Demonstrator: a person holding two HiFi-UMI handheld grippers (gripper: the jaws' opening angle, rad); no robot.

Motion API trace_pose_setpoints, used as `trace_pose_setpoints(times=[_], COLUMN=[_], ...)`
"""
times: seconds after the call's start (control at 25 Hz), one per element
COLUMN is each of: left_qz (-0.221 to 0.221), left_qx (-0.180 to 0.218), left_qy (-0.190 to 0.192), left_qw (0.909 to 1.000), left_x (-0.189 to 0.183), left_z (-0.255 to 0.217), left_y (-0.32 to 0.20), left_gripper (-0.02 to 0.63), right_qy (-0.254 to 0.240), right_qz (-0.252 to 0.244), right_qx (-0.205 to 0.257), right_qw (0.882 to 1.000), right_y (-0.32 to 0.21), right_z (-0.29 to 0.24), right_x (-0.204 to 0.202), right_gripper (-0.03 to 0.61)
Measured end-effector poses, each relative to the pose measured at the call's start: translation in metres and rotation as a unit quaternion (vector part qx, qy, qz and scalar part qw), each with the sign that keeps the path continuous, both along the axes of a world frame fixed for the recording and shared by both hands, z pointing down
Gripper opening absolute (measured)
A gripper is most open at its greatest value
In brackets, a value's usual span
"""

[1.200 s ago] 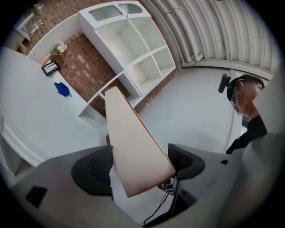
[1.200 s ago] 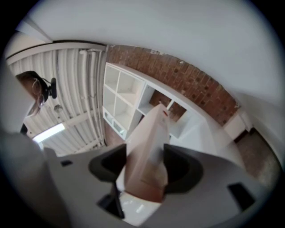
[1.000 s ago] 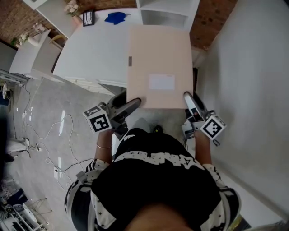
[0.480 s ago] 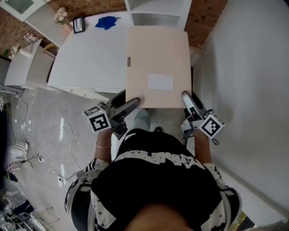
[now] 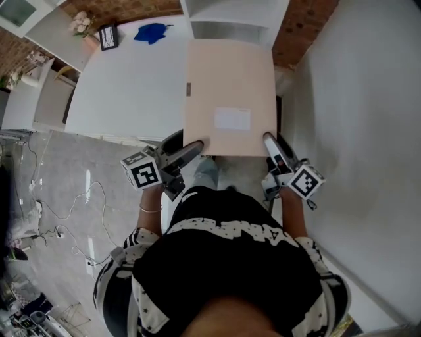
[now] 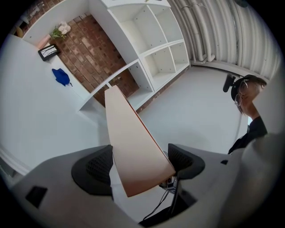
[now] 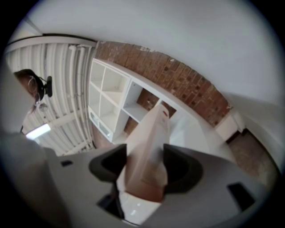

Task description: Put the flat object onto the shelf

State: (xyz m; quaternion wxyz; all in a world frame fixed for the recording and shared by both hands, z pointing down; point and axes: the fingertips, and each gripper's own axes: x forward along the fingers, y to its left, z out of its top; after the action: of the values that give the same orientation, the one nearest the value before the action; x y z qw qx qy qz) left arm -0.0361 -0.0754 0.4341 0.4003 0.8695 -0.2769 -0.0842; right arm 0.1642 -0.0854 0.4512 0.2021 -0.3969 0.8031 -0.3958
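A flat beige box (image 5: 228, 95) with a white label is held level in the air in front of me, over the right end of a white table (image 5: 125, 79). My left gripper (image 5: 192, 149) is shut on its near left corner, and my right gripper (image 5: 269, 141) is shut on its near right corner. The left gripper view has the box (image 6: 133, 142) edge-on between the dark pads (image 6: 95, 167) of the left gripper (image 6: 140, 162). In the right gripper view the box (image 7: 149, 147) stands between the jaws of the right gripper (image 7: 144, 168). The white cubby shelf (image 5: 233, 13) is just beyond the box's far edge.
A blue cloth (image 5: 150, 33), a small picture frame (image 5: 108, 36) and flowers (image 5: 82, 25) sit at the table's far left. A brick wall (image 6: 95, 49) runs behind the shelf (image 6: 151, 40). A white wall (image 5: 355, 99) is on my right. Cables (image 5: 72, 204) lie on the grey floor.
The box stays gripped at both near corners. The table and its items have drifted left and slightly down in the head view; the shelf sits a little closer to the box's far edge.
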Motion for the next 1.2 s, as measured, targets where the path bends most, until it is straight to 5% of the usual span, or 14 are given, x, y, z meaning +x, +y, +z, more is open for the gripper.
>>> trace_pose_setpoints(times=[1.2], left_qz=[0.037], left_qx=[-0.082], left_qy=[-0.003], left_qw=[0.996], left_x=[-0.021], left_z=[0.08], left_y=[-0.131], left_gripper=[0.397], right_qy=[0.024], right_qz=[0.019], right_qx=[-0.085], right_qw=[0.996], right_y=[-0.122], right_z=[0.063], right_x=[-0.022], right_gripper=[0.272])
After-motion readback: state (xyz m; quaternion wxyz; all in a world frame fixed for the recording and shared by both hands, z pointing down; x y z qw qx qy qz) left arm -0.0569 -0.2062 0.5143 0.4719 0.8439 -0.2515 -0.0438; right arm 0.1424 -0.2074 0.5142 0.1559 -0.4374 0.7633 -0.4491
